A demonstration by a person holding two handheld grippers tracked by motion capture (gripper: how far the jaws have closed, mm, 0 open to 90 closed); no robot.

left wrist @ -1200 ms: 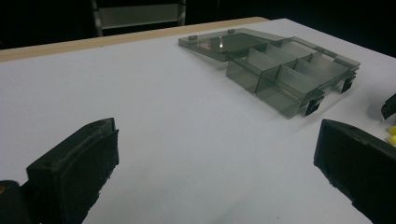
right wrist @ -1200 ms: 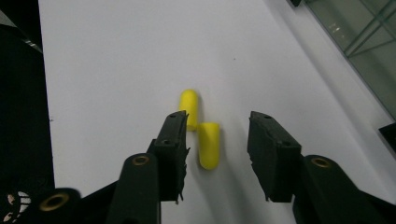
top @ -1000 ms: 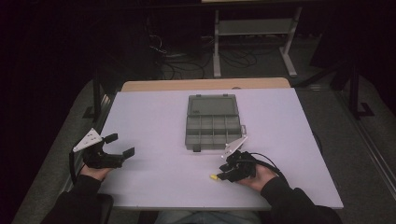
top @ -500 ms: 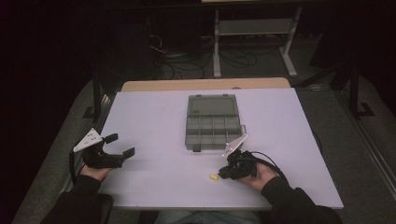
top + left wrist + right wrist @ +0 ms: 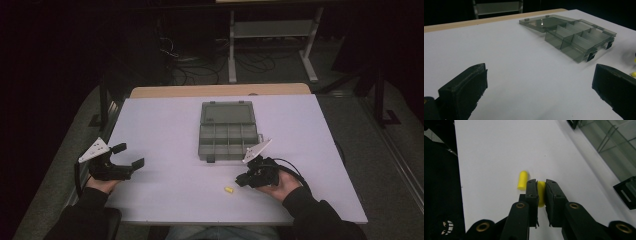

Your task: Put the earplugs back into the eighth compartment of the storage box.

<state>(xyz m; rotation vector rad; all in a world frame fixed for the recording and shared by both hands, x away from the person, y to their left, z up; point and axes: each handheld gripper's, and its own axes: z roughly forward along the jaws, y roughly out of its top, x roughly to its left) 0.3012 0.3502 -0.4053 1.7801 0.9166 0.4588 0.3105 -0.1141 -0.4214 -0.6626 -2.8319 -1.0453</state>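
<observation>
Right tongs [image 5: 541,185] are pinching a yellow earplug [image 5: 540,194] low in frame, probably headed for the open box [image 5: 227,131] mid-table. Second plug [image 5: 522,180] lies beside. Left tongs [image 5: 131,155] wait, spread wide.

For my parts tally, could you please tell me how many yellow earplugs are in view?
2: one yellow earplug clamped in the right hand-held gripper, another lying on the white table beside it.

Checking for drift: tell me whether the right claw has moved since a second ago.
Yes, slightly. In the high view the right claw has lifted away from the yellow earplug on the table, toward the open organizer box, and holds a second earplug.
</observation>
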